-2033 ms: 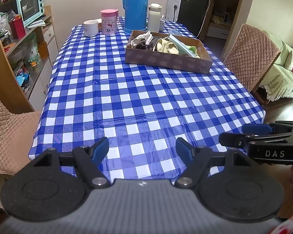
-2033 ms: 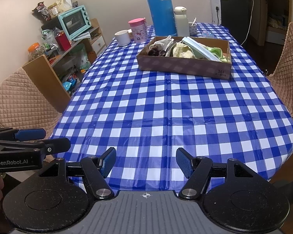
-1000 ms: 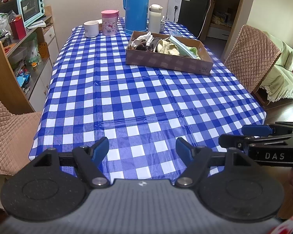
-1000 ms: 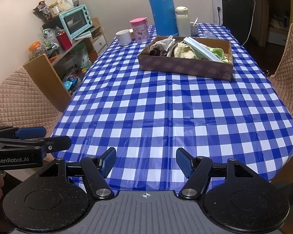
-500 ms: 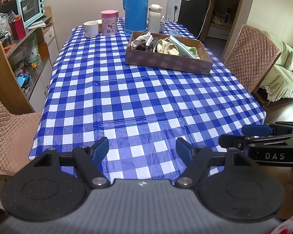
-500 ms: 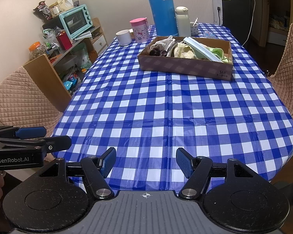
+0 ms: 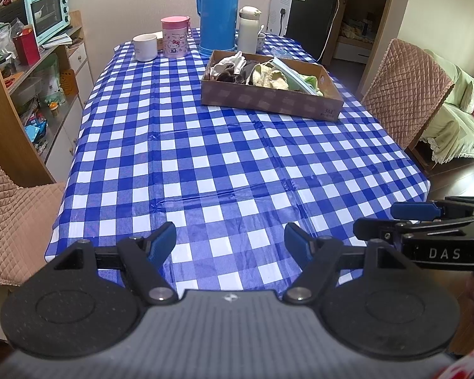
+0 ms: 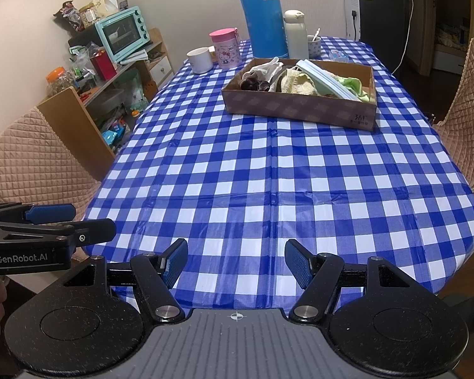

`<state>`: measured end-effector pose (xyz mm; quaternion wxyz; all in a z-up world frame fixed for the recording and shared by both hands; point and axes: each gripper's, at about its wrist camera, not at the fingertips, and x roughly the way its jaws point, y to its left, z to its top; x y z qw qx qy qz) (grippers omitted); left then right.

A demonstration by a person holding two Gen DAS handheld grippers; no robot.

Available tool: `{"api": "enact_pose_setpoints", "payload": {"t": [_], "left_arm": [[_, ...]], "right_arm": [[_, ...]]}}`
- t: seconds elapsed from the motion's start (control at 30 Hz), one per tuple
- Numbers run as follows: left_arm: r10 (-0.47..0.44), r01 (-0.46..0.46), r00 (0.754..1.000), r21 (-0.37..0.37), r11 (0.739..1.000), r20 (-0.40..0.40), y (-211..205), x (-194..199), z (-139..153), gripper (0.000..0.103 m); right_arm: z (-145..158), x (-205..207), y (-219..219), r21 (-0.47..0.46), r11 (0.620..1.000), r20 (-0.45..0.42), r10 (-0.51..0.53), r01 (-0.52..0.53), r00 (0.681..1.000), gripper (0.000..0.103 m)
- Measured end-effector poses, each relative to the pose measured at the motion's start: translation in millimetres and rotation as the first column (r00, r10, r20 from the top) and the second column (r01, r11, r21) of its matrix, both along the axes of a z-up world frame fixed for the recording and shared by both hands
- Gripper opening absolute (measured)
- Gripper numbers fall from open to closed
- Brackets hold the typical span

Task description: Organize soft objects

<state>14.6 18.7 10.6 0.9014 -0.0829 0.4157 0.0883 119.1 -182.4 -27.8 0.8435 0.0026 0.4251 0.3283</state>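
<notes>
1. Clothes (image 7: 262, 74) lie heaped in a cardboard box (image 7: 268, 99) at the table's (image 7: 205, 158) far end.
2. Left gripper (image 7: 230, 243) hangs wide apart, empty, over the near edge.
3. Right gripper (image 8: 236, 260) likewise.

Even indoor light is falling softly across the tabletop (image 7: 224, 145), throwing faint shadows; fisheye distortion is bending the edges, corners are darkening, focus is staying sharp.

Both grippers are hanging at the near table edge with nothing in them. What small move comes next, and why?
Probably carry the right gripper forward over the checked tablecloth toward the cardboard box. Both it and the left gripper are open and empty, and the soft cloths all lie in that box, far from either.
</notes>
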Motion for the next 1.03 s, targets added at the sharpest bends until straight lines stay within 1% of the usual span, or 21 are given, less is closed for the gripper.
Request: {"api": "enact_pose_setpoints", "payload": {"t": [1.03], "left_arm": [[0.001, -0.001, 1.0, 0.0, 1.0, -0.006, 0.4, 4.3, -0.9, 0.074]], "right_arm": [[-1.9, 0.8, 0.5, -0.004, 1.0, -0.007, 0.0, 0.0, 1.0, 0.068]]}}
